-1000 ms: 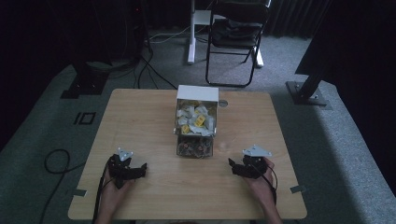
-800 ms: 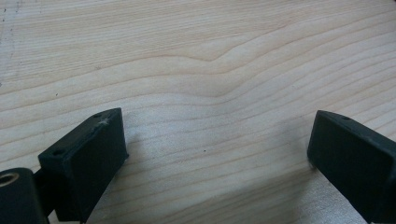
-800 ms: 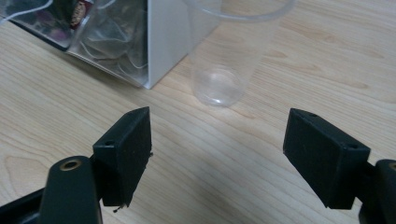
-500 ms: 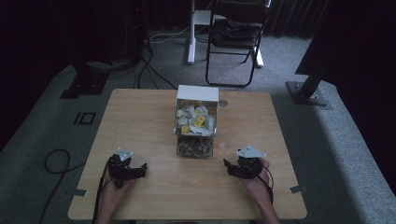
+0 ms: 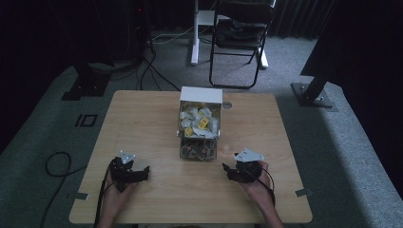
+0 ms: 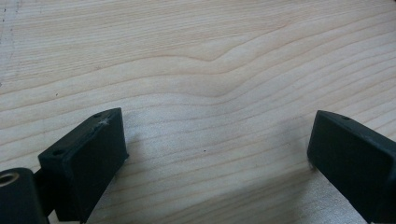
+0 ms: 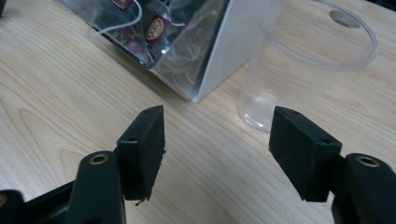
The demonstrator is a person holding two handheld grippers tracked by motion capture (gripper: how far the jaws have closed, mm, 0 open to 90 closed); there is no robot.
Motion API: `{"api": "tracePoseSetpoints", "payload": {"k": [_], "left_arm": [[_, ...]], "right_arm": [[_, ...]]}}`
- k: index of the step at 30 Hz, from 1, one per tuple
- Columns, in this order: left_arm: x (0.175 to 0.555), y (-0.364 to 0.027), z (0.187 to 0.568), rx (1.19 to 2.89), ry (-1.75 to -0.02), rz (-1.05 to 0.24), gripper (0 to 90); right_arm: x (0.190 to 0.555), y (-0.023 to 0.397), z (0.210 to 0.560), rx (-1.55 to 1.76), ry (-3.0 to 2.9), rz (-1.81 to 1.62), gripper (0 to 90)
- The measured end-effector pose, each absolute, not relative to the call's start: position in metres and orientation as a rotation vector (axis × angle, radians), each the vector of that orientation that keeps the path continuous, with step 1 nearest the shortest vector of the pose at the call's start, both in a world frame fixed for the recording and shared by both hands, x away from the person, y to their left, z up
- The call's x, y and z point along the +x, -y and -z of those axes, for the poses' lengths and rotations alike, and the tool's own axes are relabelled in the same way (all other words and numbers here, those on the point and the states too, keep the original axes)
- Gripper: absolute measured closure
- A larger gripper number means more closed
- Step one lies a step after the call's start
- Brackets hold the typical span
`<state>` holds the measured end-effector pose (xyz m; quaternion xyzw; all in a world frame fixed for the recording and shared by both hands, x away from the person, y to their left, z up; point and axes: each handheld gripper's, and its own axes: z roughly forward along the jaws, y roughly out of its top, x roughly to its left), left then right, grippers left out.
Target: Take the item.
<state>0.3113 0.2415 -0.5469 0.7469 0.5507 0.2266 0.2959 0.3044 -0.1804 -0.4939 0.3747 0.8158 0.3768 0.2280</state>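
Meanwhile, on the wooden table (image 5: 142, 118), the left gripper (image 5: 142, 172) rests near the front left with its jaws spread wide over bare wood, while the right gripper (image 5: 227, 169), jaws likewise parted and empty, faces a clear plastic cup (image 7: 299, 70) standing just beside the white sachet-filled box (image 5: 199, 121) at the table's middle.

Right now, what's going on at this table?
A person sits at a wooden table with a gripper in each hand. Both grippers are open and hold nothing. The left gripper rests over bare wood. The right gripper points toward a clear plastic cup standing beside a box of small packets mid-table. Nothing has been picked up yet.
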Motion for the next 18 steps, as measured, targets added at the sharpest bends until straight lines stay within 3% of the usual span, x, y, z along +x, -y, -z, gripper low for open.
{"api": "tracePoseSetpoints", "payload": {"k": [18], "left_arm": [[0.311,-0.242,0.547,1.986,-1.464,-0.602,5.1]], "right_arm": [[0.303,0.16,0.487,0.917,-2.299,-1.066,49.4]]}}
